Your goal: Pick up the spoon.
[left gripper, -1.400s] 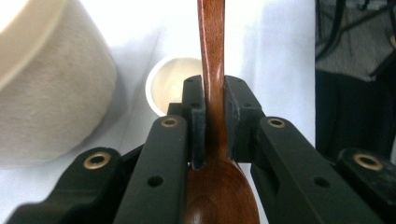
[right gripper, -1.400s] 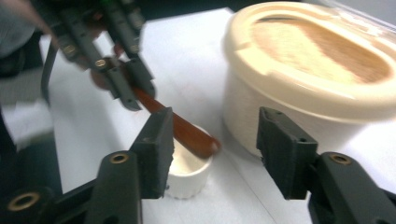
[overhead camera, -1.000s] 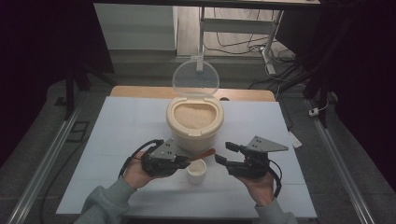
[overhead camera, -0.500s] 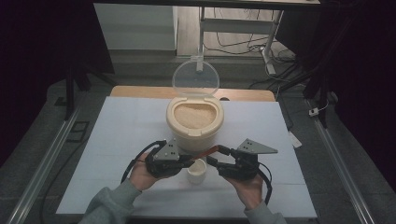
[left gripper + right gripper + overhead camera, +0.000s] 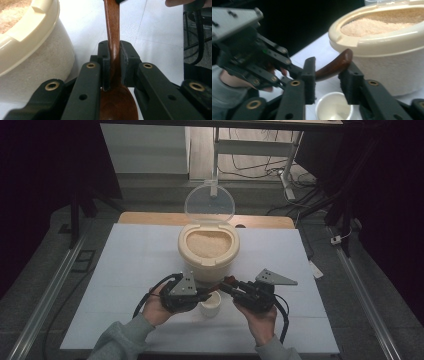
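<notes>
A dark wooden spoon [image 5: 112,30] is clamped at its neck by my left gripper [image 5: 114,51], its bowl toward the camera and its handle pointing away. In the right gripper view the handle's end [image 5: 335,65] lies between the spread jaws of my right gripper [image 5: 329,75], which is open. Seen from the high view, the left gripper [image 5: 202,295] and right gripper [image 5: 227,285] face each other over a small white cup [image 5: 210,304]. That cup [image 5: 333,108] looks empty. Just behind stands a cream container [image 5: 209,247] full of rice, its clear lid [image 5: 209,202] raised.
The white table top [image 5: 125,270] has open room to the left and right of the container. The container wall [image 5: 37,67] is close on the left gripper's left. Metal rails [image 5: 45,295] run along the table's sides, and cables lie on the floor behind.
My right gripper has moved left toward the left gripper, and the spoon's handle end now sits between its jaws. The left gripper shifted slightly right over the cup.
</notes>
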Motion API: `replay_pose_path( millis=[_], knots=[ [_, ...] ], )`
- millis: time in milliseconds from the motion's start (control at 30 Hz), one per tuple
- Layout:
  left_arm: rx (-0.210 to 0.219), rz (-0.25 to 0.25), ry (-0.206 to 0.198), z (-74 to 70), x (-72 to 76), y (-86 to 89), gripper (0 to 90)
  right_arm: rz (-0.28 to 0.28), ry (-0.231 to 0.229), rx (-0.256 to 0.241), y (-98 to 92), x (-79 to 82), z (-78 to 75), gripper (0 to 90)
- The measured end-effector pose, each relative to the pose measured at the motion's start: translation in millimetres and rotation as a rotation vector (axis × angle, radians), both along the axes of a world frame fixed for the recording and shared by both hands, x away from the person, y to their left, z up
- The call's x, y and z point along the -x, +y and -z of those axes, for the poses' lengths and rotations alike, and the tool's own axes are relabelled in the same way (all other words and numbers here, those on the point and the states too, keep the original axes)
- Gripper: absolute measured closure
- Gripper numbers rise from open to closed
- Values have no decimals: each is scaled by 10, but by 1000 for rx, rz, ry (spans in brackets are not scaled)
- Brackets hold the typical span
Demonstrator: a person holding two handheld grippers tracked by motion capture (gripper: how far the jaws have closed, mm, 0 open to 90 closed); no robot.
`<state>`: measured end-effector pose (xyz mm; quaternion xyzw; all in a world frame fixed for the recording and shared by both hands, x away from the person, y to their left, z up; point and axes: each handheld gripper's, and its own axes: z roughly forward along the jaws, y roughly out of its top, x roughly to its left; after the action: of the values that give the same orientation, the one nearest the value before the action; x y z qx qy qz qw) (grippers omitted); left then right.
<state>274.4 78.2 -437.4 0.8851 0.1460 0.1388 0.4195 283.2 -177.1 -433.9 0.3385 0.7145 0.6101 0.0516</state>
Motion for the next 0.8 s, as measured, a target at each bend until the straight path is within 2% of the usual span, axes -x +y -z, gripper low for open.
replay_pose_path(
  millis=[67, 133, 167, 267, 367, 433, 467, 500, 533, 567, 667, 800],
  knots=[
    [-9, -3, -5, 8, 0, -7, 792, -8, 2, -20, 5, 0, -2, 734],
    [-12, -5, -6, 12, -2, -5, 793, -37, 11, -61, 6, 0, -7, 786],
    [-9, -7, -6, 10, -2, -1, 793, -37, 11, -61, 6, 0, -7, 786],
    [-7, -1, -12, -3, 8, 7, 794, -70, 15, -106, 7, 3, -13, 824],
    [-3, -2, -15, -17, 23, 16, 794, -81, 4, -116, 13, 10, -25, 829],
    [8, -9, -3, -23, 24, 34, 780, -90, -3, -122, 14, 13, -30, 833],
    [21, -29, -7, -21, 32, 46, 746, -90, -11, -123, 17, 19, -33, 833],
    [26, -45, -9, -21, 34, 67, 668, -88, -20, -122, 16, 23, -39, 834],
    [32, -59, -1, -18, 34, 92, 521, -87, -31, -128, -1, 25, -56, 834],
    [38, -74, 7, -13, 35, 124, 521, -87, -31, -128, -1, 25, -56, 834],
    [58, -119, 28, 9, 51, 253, 384, -78, -49, -135, -42, 19, -77, 834],
    [79, -177, 55, 55, 100, 482, 287, -67, -65, -166, -116, -3, -93, 834]
  ],
)
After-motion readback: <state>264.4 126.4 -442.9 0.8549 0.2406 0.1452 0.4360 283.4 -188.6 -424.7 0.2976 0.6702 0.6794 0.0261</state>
